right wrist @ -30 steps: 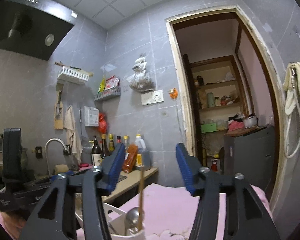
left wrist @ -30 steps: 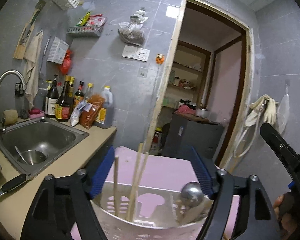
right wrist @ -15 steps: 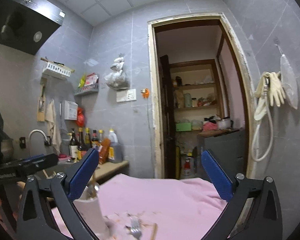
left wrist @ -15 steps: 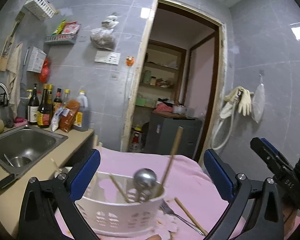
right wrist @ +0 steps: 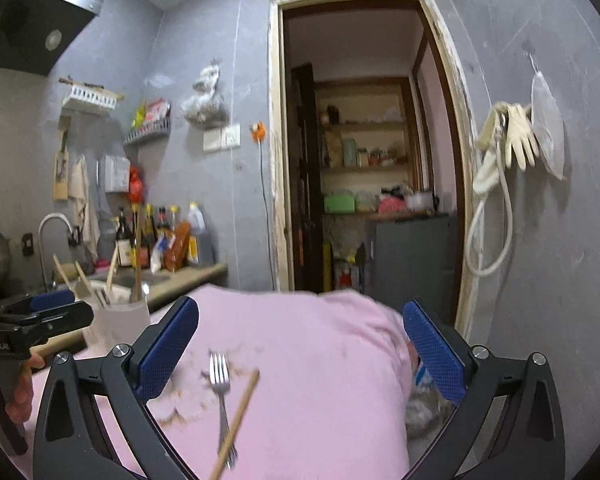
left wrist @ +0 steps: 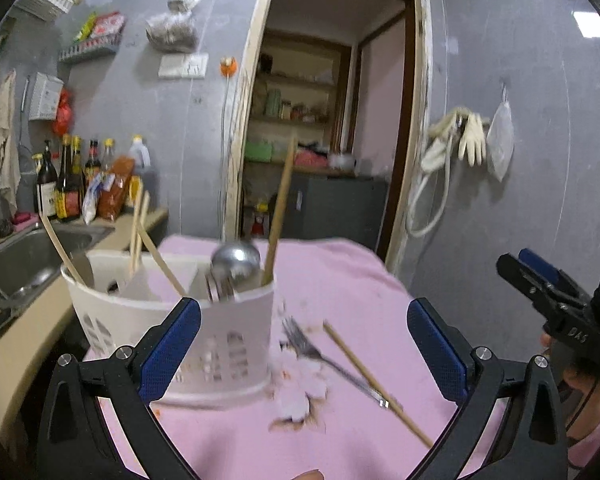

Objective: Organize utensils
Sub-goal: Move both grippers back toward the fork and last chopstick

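A white slotted utensil holder (left wrist: pixel 172 332) stands on the pink cloth (left wrist: pixel 340 280), holding several chopsticks (left wrist: pixel 278 208) and a steel ladle (left wrist: pixel 236 266). It also shows in the right wrist view (right wrist: pixel 124 316). A fork (left wrist: pixel 320 354) and a single chopstick (left wrist: pixel 372 376) lie crossed on the cloth to its right; the right wrist view shows the fork (right wrist: pixel 220 384) and chopstick (right wrist: pixel 238 416) too. My left gripper (left wrist: pixel 300 352) is open and empty, just in front of the holder. My right gripper (right wrist: pixel 300 356) is open and empty above the fork.
A steel sink (left wrist: pixel 24 256) and counter with sauce bottles (left wrist: pixel 66 184) lie to the left. An open doorway (left wrist: pixel 320 128) is behind the table. Gloves and a hose (left wrist: pixel 460 148) hang on the right wall. Crumbs and stains (left wrist: pixel 300 400) mark the cloth.
My left gripper has let go of the holder, opened wide and drawn back. My right gripper opened too and swung right and down, so the fork and loose chopstick came into view.
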Motion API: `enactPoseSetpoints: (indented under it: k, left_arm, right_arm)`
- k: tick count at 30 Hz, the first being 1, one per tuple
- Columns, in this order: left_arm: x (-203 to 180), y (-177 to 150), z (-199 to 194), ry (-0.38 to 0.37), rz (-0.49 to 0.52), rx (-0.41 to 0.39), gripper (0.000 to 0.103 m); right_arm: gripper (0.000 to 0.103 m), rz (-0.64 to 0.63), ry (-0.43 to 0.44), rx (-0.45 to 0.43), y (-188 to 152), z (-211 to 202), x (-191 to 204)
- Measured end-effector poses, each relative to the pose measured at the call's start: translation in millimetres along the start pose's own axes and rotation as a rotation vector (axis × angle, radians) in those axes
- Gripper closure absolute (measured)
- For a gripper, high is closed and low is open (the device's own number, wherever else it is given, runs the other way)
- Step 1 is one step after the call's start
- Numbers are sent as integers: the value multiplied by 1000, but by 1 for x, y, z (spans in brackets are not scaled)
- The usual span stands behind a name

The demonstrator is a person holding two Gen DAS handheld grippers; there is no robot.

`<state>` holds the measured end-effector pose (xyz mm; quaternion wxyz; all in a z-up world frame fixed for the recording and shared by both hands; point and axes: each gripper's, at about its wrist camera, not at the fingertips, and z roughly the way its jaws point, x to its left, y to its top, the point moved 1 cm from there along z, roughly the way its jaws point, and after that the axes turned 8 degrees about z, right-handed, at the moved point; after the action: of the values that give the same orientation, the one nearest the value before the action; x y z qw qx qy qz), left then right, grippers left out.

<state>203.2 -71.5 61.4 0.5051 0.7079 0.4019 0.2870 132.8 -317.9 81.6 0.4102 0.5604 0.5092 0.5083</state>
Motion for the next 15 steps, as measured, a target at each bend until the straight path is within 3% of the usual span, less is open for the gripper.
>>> enactPoseSetpoints:
  k: [8,15]
  left_arm:
    - [-3,-31,34,2,-22,227,2]
    - [2,-46,56,-10,-54,354,2]
  right_arm:
    - [5,-7,9,225,-33,8,-4]
    - [35,-18,95,498,-61,34,7]
